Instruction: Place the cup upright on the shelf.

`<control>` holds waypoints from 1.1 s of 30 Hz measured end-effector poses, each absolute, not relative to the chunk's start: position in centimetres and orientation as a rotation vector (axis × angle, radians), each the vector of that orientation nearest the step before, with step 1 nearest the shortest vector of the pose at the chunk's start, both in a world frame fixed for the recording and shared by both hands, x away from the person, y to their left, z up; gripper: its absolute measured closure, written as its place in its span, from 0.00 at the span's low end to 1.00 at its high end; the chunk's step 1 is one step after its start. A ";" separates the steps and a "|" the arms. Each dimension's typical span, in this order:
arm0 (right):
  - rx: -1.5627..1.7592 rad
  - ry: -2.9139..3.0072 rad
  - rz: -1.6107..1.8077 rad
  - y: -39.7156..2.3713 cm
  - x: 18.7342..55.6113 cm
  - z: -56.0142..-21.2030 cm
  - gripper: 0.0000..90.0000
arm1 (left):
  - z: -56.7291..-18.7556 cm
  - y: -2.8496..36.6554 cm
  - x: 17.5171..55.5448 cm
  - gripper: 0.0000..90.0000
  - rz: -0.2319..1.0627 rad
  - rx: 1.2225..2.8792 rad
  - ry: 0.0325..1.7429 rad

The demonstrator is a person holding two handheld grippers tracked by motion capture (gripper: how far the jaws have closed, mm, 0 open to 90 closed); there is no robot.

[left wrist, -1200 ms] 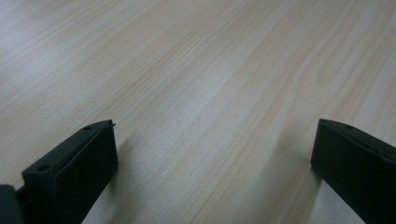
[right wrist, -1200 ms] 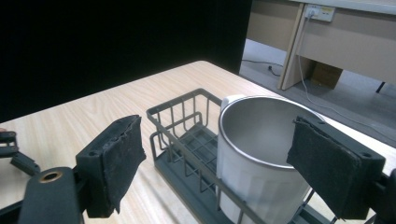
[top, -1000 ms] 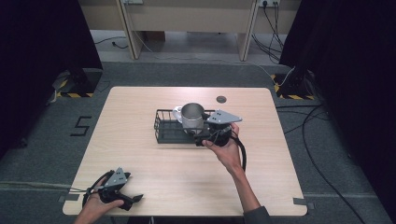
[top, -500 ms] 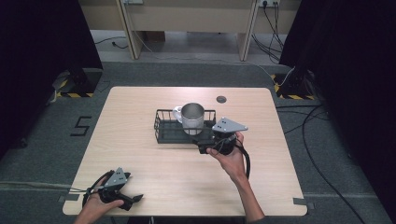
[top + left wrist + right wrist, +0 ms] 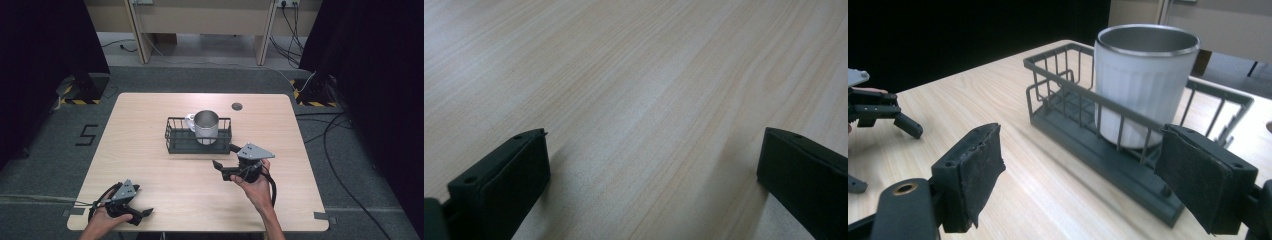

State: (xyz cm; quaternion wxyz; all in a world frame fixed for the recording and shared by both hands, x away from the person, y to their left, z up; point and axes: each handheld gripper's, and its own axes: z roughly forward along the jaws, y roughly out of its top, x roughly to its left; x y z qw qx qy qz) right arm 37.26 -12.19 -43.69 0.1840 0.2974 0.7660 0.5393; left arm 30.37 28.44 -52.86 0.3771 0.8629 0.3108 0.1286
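Mug (image 5: pixel 206 126) stands upright in the dark wire basket (image 5: pixel 172 137), just beyond the tips of my right gripper (image 5: pixel 223 155) and a little to their left in the high view. In the right gripper view the metal mug (image 5: pixel 1143 80) sits ahead of the fingers, behind the basket's near wall (image 5: pixel 1058 65), which is what stands between the pads and the mug. The fingers of that gripper (image 5: pixel 1078 170) are spread wide with only bare tabletop between them, and they touch neither the basket nor the mug.

My left gripper (image 5: pixel 142 202) rests low at the near left corner of the table (image 5: pixel 140 130), well apart from the basket. Its fingers (image 5: pixel 654 165) are also wide apart, with plain wood grain between and ahead of them. It shows off to the left of the right fingers (image 5: pixel 878 112) in the right gripper view. A small dark round disc (image 5: pixel 236 106) lies on the table past the basket, far from both sets of fingers.

Compared with a second ago, my right gripper has pulled back from the basket's edge, where it was right beside the mug, toward my side of the table. The mug, the basket and my left gripper are where they were.
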 end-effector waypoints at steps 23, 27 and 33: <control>0.895 2.200 1.485 -13.2 34.8 -46.9 0.21 | -52.8 28.4 30.4 0.00 0.328 2.209 0.794; 0.905 2.213 1.478 -13.4 34.4 -47.3 0.21 | -52.8 28.4 30.4 0.00 0.328 2.208 0.794; 0.908 2.231 1.448 -13.5 34.1 -47.7 0.20 | -52.8 28.4 30.4 0.00 0.328 2.208 0.794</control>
